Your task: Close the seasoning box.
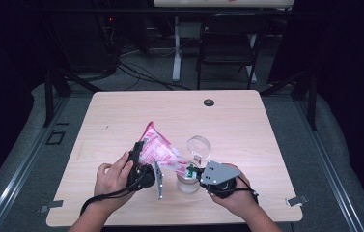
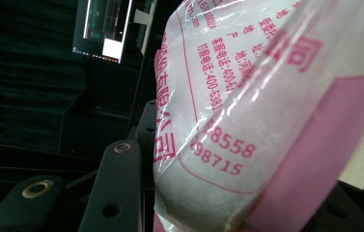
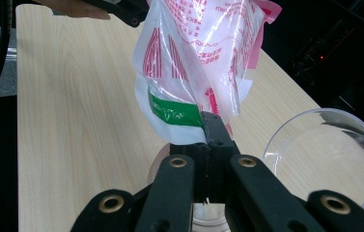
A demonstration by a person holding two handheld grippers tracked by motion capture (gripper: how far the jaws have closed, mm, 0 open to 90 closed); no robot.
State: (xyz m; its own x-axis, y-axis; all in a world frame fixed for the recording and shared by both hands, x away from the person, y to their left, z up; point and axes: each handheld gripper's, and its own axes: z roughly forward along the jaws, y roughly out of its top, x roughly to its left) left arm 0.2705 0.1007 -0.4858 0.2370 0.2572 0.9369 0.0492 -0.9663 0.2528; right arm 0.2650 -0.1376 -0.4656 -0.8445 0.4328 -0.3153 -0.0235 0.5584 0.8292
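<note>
Black jaws of the right claw (image 3: 208,126) pinch the green-striped lower corner of the pink-printed bag (image 3: 196,58), holding it over the small glass jar (image 1: 188,182) on the counter (image 1: 247,125). At about ten o'clock from the jar, the left claw (image 1: 138,153) is clamped on the bag's raised upper end, tilting it down. An empty clear cup (image 1: 199,146) stands at one o'clock, just beside the jar. Pouring seems to be in hand; next, the mouth must stay centred over the jar while the left end lifts gently.

Jar (image 3: 208,212) behind right gripper's jaws
</note>
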